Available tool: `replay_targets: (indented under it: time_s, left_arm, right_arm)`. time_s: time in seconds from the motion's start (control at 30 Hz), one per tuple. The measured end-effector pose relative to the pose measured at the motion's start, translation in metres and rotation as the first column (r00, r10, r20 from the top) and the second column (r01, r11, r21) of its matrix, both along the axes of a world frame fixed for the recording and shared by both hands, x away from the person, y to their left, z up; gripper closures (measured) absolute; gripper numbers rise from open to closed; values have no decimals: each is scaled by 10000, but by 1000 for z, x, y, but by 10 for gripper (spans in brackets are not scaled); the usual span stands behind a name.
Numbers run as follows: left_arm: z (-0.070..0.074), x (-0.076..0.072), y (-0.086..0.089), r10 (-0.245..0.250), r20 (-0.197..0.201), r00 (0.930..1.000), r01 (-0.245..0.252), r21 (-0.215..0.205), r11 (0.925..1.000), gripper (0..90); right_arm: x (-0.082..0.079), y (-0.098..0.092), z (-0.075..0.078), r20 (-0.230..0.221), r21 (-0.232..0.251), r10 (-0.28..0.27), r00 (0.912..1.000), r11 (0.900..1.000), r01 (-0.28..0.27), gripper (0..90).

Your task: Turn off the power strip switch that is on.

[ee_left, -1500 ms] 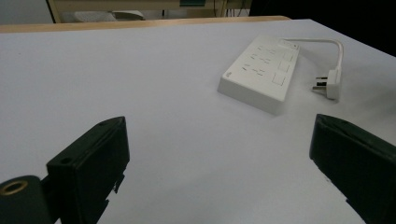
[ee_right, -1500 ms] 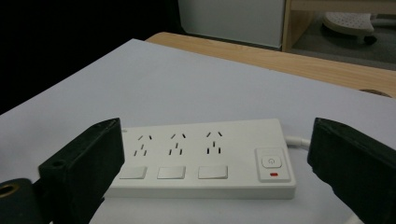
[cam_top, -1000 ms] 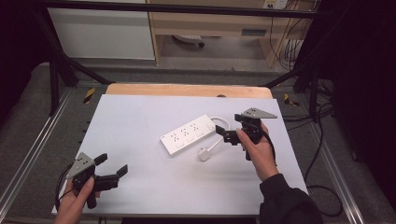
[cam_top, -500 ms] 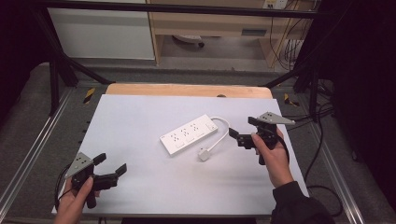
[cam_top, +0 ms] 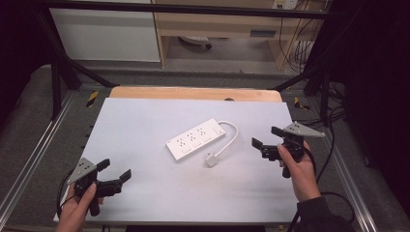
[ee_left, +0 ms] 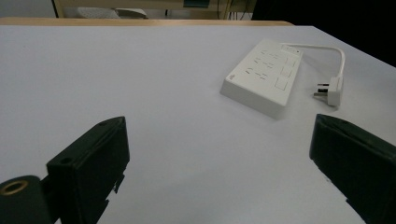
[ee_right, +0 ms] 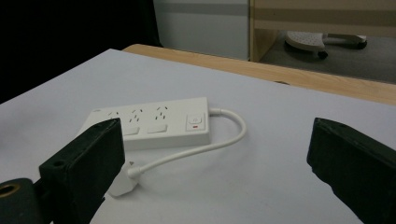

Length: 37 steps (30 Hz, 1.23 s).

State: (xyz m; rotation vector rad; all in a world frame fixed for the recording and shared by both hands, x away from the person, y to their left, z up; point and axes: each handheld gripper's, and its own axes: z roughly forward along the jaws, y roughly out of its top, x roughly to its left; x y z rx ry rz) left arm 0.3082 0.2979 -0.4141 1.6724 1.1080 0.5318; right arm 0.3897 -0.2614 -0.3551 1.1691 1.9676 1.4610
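Note:
A white power strip [cam_top: 195, 139] lies near the middle of the white table top [cam_top: 145, 121], its short white cable curling round to a white plug [cam_top: 211, 159] that rests on the table just in front of it. My right gripper [cam_top: 267, 137] is held above the table's right side, open and empty, a little right of the plug. My left gripper [cam_top: 115, 170] hovers open and empty at the front left corner. The strip [ee_left: 264, 77] and plug [ee_left: 330, 89] lie ahead in the left gripper view. In the right gripper view the strip [ee_right: 154, 123] and plug [ee_right: 122, 184] are close.
A wooden strip [cam_top: 193, 93] runs along the table's far edge. Metal rails [cam_top: 29, 164] flank the table on both sides. Beyond it stand a white cabinet [cam_top: 104, 31] and a wooden shelf unit [cam_top: 217, 24]. Cables [cam_top: 329, 193] trail by the right rail.
My right gripper has drawn back to the right, away from the plug and cable, which stay on the table. The left gripper has barely moved.

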Motion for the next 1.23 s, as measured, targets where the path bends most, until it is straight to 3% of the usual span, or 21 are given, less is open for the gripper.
replay_targets:
  time_s: [0.2, 0.4, 0.73, 1.03, 1.23]
  left_arm:
    - [0, 0, 0, 18, -21, 10000, -18, -24, 10000, 47]
    - [-1, 0, 0, 42, -24, 10000, -42, -28, 10000, 47]
    - [-1, 0, 1, 42, -38, 10000, -42, -93, 9999, 47]
    - [-1, 1, 1, 24, -34, 10000, -24, -101, 9999, 47]
    - [-1, 1, 0, 0, -26, 10000, 0, -114, 9999, 48]
  right_arm:
    - [-12, -13, -9, 222, -95, -199, 9996, 9998, 201, 52]
    - [-21, -24, -24, 384, 278, -481, 9981, 9985, 471, 48]
    - [-27, -28, -54, 174, 131, -725, 9972, 9973, 723, 46]
    - [-29, -15, -80, -292, -206, -425, 9987, 9989, 419, 44]
    - [-25, -4, -94, -1099, -944, -147, 9938, 9955, 42, 42]
